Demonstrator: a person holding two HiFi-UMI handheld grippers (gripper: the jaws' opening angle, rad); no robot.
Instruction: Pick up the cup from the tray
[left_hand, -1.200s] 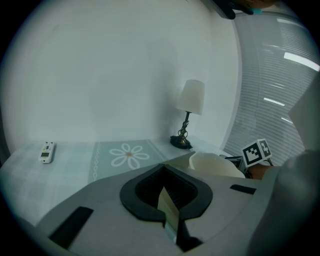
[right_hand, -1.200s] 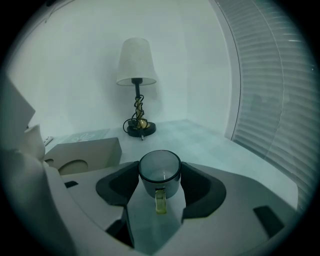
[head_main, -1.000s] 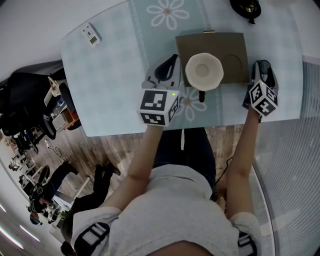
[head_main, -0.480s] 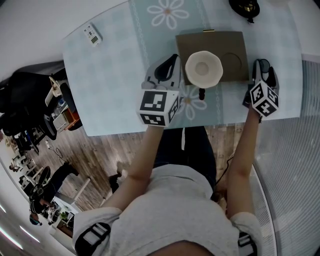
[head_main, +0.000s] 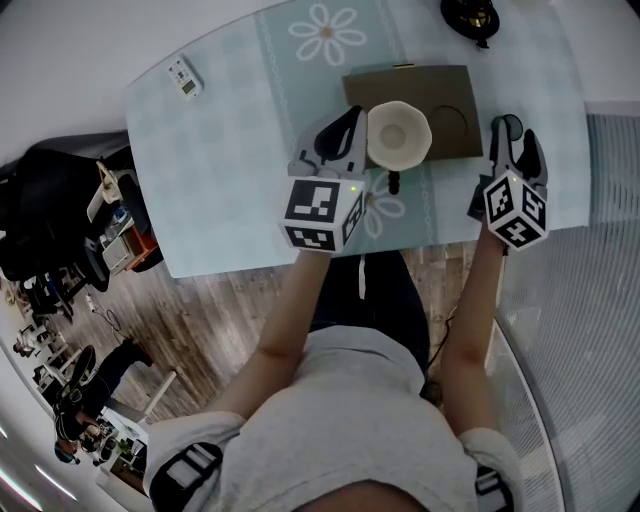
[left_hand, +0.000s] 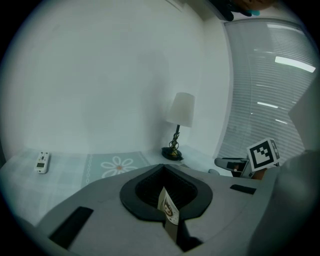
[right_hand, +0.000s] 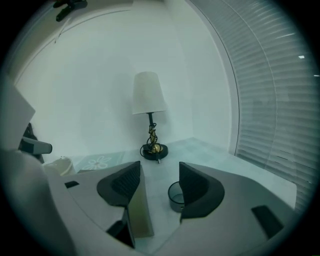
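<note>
A white cup (head_main: 398, 133) with a scalloped rim hangs over the near edge of the brown tray (head_main: 440, 85). A short black piece (head_main: 393, 183) shows just below the cup. My left gripper (head_main: 350, 128) is pressed against the cup's left side. In the left gripper view its jaws (left_hand: 167, 202) are shut on a thin white edge with a small print. The right gripper view shows the cup (right_hand: 62, 166) small at the left. My right gripper (head_main: 513, 130) is off the tray's right end. It stands open (right_hand: 160, 187) with nothing held.
A small dark glass cup (right_hand: 176, 196) stands on the table ahead of the right jaws. A lamp (right_hand: 150, 115) stands at the table's far end, its base (head_main: 470, 12) beyond the tray. A white remote (head_main: 182, 75) lies at the far left. The table's near edge runs under both grippers.
The cup has shifted a little farther over the tray and looks smaller. The left gripper has stayed against it. The right gripper has drawn slightly in toward the tray.
</note>
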